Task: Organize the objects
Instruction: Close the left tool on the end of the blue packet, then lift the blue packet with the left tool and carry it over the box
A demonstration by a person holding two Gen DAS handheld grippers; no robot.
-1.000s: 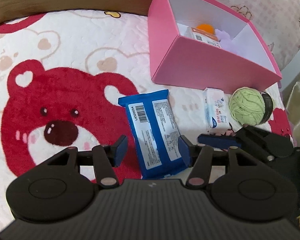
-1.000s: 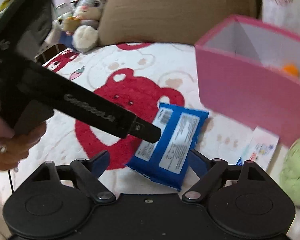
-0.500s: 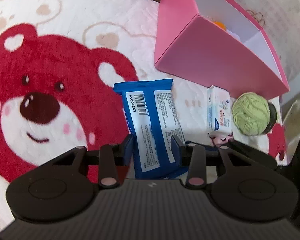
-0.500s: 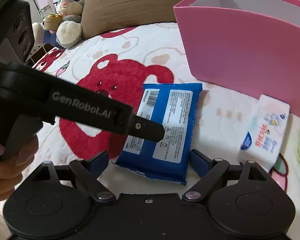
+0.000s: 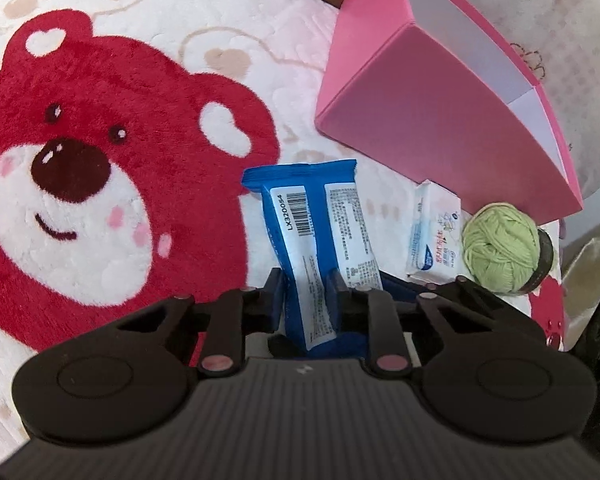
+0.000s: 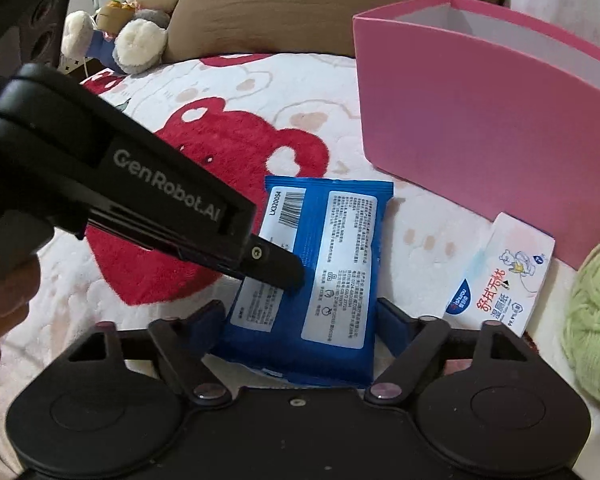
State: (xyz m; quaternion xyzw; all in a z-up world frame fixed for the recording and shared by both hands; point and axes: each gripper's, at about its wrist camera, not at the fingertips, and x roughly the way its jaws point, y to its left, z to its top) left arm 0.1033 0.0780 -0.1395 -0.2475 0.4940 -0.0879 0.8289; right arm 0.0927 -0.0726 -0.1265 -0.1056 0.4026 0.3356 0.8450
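While the blue packet (image 5: 320,240) is pinched at its near end between the left gripper's (image 5: 306,292) jaws, it is flanked by the right gripper's (image 6: 300,312) spread jaws on the bear blanket (image 5: 100,80).

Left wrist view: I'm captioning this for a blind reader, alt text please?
The left claw pinches a fold of a blue wipes pack lying on a red bear blanket. Beyond lie a white tissue packet, green yarn ball and pink box.

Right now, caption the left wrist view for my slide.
Left gripper pinching the blue wipes pack beside the pink box.
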